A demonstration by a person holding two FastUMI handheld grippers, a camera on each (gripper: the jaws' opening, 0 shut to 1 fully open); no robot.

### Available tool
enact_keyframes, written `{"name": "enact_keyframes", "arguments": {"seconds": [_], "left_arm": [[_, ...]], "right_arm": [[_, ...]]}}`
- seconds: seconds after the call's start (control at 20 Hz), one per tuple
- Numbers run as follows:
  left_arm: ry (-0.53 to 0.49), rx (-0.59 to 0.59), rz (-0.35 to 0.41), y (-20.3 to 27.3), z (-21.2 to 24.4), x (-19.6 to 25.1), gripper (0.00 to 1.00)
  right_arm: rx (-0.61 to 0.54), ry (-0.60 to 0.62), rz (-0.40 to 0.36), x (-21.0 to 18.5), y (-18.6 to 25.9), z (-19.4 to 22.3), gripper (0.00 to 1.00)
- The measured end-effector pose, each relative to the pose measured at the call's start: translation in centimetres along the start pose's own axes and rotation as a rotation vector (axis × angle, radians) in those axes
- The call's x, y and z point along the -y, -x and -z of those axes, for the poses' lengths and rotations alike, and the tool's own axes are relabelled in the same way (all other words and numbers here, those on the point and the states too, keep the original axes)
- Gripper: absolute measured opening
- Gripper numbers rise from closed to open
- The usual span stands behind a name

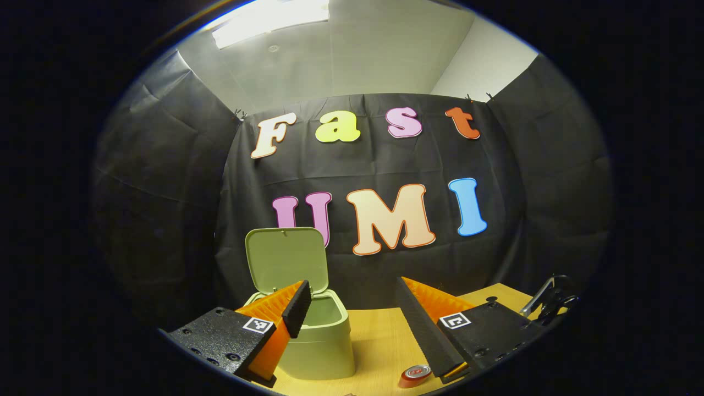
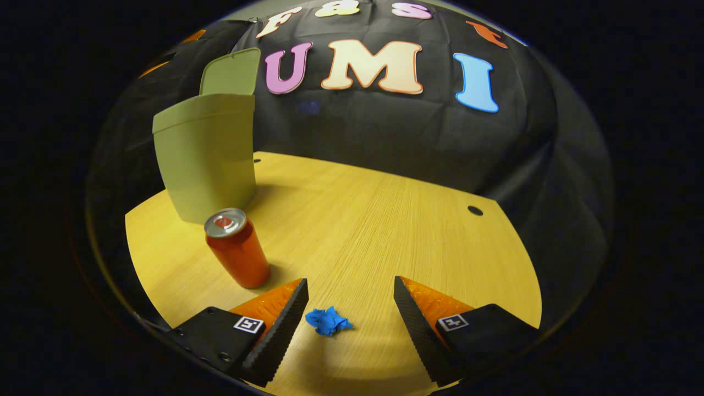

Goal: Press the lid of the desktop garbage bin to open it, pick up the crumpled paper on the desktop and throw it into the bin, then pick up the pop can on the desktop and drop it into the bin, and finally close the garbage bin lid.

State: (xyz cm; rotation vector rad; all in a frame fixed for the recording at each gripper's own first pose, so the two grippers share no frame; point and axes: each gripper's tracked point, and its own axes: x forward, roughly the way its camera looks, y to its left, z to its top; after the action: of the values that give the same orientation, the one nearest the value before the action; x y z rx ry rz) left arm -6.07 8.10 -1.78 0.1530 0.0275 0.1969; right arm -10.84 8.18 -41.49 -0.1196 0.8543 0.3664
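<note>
Bin point(image 2: 206, 159): stood at the far left of the bench point(image 2: 385, 220) in the right gripper view, upright, its lid point(image 2: 231, 71) tipped up and back, so the opening step looked done.
Bin interior: in the left gripper view the mouth point(image 1: 324, 311) was open; what lay inside could not be made out.
Pop can point(image 2: 237, 247): upright on the bench just in front of the bin, close to it but not touching, and just beyond the right gripper's left finger.
Crumpled paper point(image 2: 328, 321): a small blue wad flat on the bench, between the right gripper's fingers and nearer the left one, not touched by either.
Left gripper point(image 1: 352, 308): fingers spread wide, holding nothing, held above the bench near the bin, one finger crossing in front of the bin's rim.
Right gripper point(image 2: 351, 308): fingers wide apart, empty, low over the bench and straddling the paper.
Step in hand: likely the paper pick, not yet made.
Risk, paper: the wad sat off-centre, so closing fingers could nudge it aside or pinch only a loose edge, and it might fall short of the bin.
Risk, can: it stood so near that a sideways drift could topple it.
Risk, lid: the left gripper's closeness could knock the lid shut.
</note>
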Motion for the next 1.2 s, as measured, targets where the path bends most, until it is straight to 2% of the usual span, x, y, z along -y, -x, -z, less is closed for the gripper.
{"name": "enact_keyframes", "arguments": {"seconds": [0.35,0.4,0.5,0.65,0.7,0.85,0.95,1.0,1.05,1.15,1.2], "left_arm": [[-0.007,-0.024,-0.029,0.1,0.7,-1.4,0.94],[-0.009,-0.025,-0.029,0.1,0.7,-1.5,0.94],[-0.014,-0.028,-0.030,0.0,0.7,-1.6,0.94],[-0.011,-0.031,-0.029,0.0,1.1,-1.6,0.94],[-0.010,-0.032,-0.028,0.0,1.1,-1.6,0.94],[-0.009,-0.039,-0.029,-0.3,1.6,-1.7,0.94],[0.007,-0.039,-0.034,-0.6,1.6,-1.8,0.94],[0.016,-0.045,-0.033,-0.7,1.8,-1.8,0.94],[0.022,-0.044,-0.032,-0.8,1.9,-1.8,0.94],[0.024,-0.048,-0.039,-0.9,2.2,-2.2,0.94],[0.027,-0.051,-0.042,-1.0,2.4,-2.3,0.94]], "right_arm": [[-0.150,-0.003,-0.041,-1.4,-1.3,5.4,1.00],[-0.165,-0.009,-0.056,-1.8,-1.2,6.1,0.97],[-0.162,-0.024,-0.069,-2.2,-1.3,5.9,0.78],[-0.133,-0.033,-0.064,-1.8,-0.9,5.0,0.32],[-0.120,-0.047,-0.067,-1.8,-0.7,4.3,0.31],[-0.031,-0.087,-0.069,-1.3,-0.3,0.1,0.31],[0.060,-0.124,-0.065,-0.9,0.6,-4.3,0.28],[0.109,-0.149,-0.072,-0.9,1.2,-6.9,0.31],[0.164,-0.165,-0.079,-1.1,1.6,-9.6,0.28],[0.254,-0.175,-0.092,-1.3,2.9,-14.4,0.31],[0.295,-0.176,-0.100,-1.5,3.6,-16.8,0.28]]}}
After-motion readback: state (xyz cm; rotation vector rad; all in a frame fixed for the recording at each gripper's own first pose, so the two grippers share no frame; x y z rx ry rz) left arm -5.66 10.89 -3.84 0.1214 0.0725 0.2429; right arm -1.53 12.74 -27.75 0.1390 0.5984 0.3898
